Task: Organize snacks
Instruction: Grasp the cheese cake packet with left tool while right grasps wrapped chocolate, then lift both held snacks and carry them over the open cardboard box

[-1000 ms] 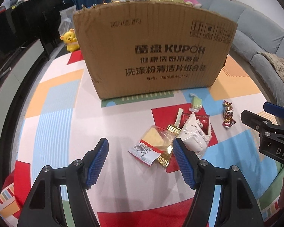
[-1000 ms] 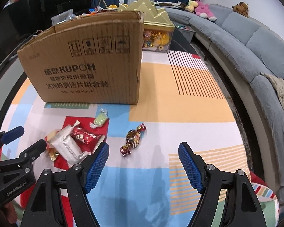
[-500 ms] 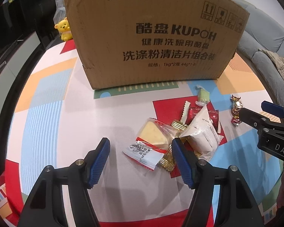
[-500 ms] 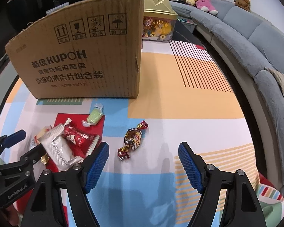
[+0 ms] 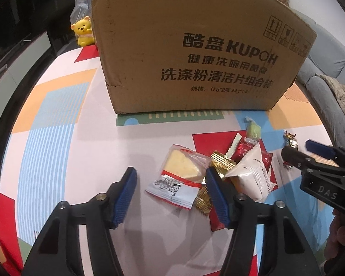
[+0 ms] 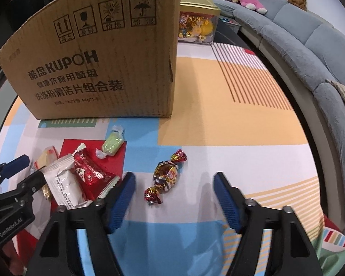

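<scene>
Several snacks lie on a colourful mat before a brown cardboard box (image 5: 191,53). My left gripper (image 5: 171,184) is open, low over a clear packet with a yellow cake wedge (image 5: 180,177). Beside it lie a gold wrapper (image 5: 220,161), a white packet (image 5: 253,174), a red packet (image 5: 246,146) and a green candy (image 5: 253,130). My right gripper (image 6: 173,192) is open, low around a foil twist candy (image 6: 165,176). The white packet (image 6: 65,186), red packet (image 6: 89,174) and green candy (image 6: 112,143) lie to its left.
The box (image 6: 103,53) stands upright close behind the snacks. A gold-lidded treat tin (image 6: 197,25) sits behind it. A grey sofa (image 6: 310,53) curves along the right. A yellow bear toy (image 5: 82,31) stands at the far left.
Both grippers have moved forward and down toward the mat. The cake packet now sits between the left fingers and the foil candy between the right fingers. Both stay open.
</scene>
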A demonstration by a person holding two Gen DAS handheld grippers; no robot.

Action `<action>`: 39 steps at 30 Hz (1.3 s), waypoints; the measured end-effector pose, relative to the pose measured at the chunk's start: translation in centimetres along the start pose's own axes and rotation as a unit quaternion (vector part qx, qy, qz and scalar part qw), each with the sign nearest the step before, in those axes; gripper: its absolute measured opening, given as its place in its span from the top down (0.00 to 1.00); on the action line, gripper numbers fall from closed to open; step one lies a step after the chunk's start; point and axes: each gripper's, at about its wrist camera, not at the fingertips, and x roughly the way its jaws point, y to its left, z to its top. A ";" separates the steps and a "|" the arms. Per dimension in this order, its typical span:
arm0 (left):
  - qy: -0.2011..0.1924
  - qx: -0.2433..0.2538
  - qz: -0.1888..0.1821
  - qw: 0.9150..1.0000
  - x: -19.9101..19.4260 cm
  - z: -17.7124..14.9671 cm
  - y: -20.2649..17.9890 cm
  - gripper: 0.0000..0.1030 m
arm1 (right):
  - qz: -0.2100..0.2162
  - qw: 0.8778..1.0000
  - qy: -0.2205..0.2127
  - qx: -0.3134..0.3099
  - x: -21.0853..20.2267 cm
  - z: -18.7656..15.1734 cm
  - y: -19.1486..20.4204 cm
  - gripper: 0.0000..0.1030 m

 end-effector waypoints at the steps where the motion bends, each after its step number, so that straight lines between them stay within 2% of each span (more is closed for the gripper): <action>1: -0.001 -0.001 -0.001 1.000 0.1 0.1 0.1 0.44 | 0.001 1.000 0.002 0.000 0.2 0.1 0.0 0.45; 5: 0.000 -0.007 -0.007 1.000 0.5 0.3 0.5 0.51 | 0.003 1.000 0.008 0.004 0.7 -0.1 -0.3 0.52; 8: 0.000 -0.005 -0.005 1.000 0.8 0.3 0.3 0.52 | 0.008 1.000 0.007 0.006 0.8 0.0 -0.4 0.58; 10: -0.001 -0.003 -0.003 1.000 0.8 0.2 0.1 0.52 | 0.012 1.000 0.006 0.007 0.9 0.2 -0.6 0.68; 13: -0.004 -0.002 -0.004 1.000 0.7 0.1 0.0 0.52 | 0.016 1.000 0.006 0.005 1.2 0.4 -0.5 0.78; 19: -0.010 -0.002 -0.003 1.000 0.8 0.1 -0.2 0.54 | 0.019 1.000 0.006 0.004 0.9 0.1 -0.2 0.81; 20: -0.011 -0.004 -0.006 1.000 0.7 0.1 -0.2 0.63 | 0.019 1.000 0.005 0.004 0.8 0.1 -0.2 0.81; 25: -0.012 -0.001 -0.006 1.000 0.4 0.3 -0.2 0.65 | 0.021 1.000 -0.002 0.005 0.2 0.0 -0.1 0.81; 27: -0.012 0.000 -0.005 1.000 0.4 0.3 -0.2 0.70 | 0.022 1.000 -0.004 0.002 -0.1 0.0 0.0 0.81; 39: -0.020 0.003 -0.005 1.000 -0.7 0.1 -0.6 0.70 | 0.026 1.000 -0.015 0.002 -1.6 0.0 0.4 0.81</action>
